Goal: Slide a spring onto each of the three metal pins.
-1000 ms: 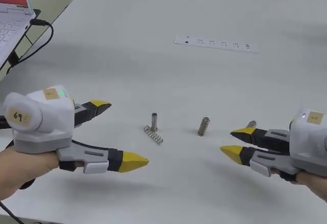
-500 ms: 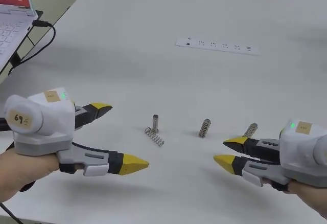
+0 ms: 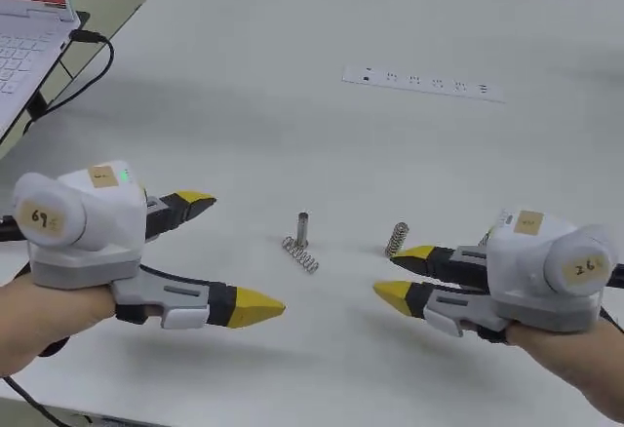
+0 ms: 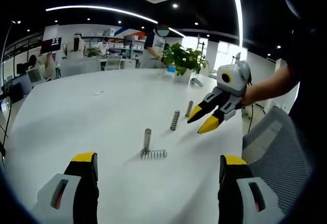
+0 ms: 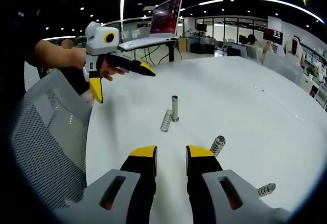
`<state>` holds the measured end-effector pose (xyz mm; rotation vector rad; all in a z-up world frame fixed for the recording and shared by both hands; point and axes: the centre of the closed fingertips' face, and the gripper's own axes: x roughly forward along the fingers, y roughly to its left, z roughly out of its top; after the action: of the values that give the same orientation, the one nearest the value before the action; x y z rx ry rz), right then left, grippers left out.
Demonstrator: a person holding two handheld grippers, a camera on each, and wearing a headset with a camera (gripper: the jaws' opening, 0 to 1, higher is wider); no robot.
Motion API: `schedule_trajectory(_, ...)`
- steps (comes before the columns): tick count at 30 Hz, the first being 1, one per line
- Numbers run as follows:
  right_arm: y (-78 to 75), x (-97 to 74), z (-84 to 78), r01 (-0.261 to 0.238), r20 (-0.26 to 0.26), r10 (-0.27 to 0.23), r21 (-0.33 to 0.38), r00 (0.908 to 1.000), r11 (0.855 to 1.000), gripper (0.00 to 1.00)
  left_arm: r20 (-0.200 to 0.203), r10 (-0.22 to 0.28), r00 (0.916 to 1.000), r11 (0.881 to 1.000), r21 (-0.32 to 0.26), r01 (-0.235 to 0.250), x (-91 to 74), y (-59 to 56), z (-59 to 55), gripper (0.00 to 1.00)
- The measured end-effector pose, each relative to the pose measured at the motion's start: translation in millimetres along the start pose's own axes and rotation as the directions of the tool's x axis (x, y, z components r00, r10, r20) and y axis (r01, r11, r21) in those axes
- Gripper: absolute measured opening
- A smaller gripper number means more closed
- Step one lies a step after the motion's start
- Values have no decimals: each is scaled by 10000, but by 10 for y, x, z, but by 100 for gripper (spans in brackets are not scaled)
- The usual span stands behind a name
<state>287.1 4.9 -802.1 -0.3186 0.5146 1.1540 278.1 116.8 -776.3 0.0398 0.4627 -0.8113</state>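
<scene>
Steel pin [image 3: 303, 229] bare, left gripper [image 3: 242, 251] jaws wide, right gripper [image 3: 390, 272] barely parted, its view catching third spring [image 5: 266, 188]

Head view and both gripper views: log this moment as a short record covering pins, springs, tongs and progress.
bare pin: upright, no spring on it
loose spring: lying flat at the bare pin's foot
middle sprung pin: upright, close to the right tongs' tips
end sprung pin: upright, spring on
left tongs: wide open, empty
right tongs: open, narrower gap, empty
progress: two of three pins done
</scene>
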Motion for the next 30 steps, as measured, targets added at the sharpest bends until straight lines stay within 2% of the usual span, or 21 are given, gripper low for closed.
schedule_trajectory(8,131,236,164,-463,11,463,-282,9989,9985,21,18,-20,10000,10000,4,20,-1,-9,-1,97)
schedule_trajectory(17,183,454,257,-656,-35,655,-404,9978,9970,21,11,-32,10000,10000,-20,32,-10,-2,-10,97)
schedule_trajectory(30,143,713,133,-530,-569,520,-154,9970,9985,20,-18,-71,10000,10000,-50,71,-6,-10,-21,96)
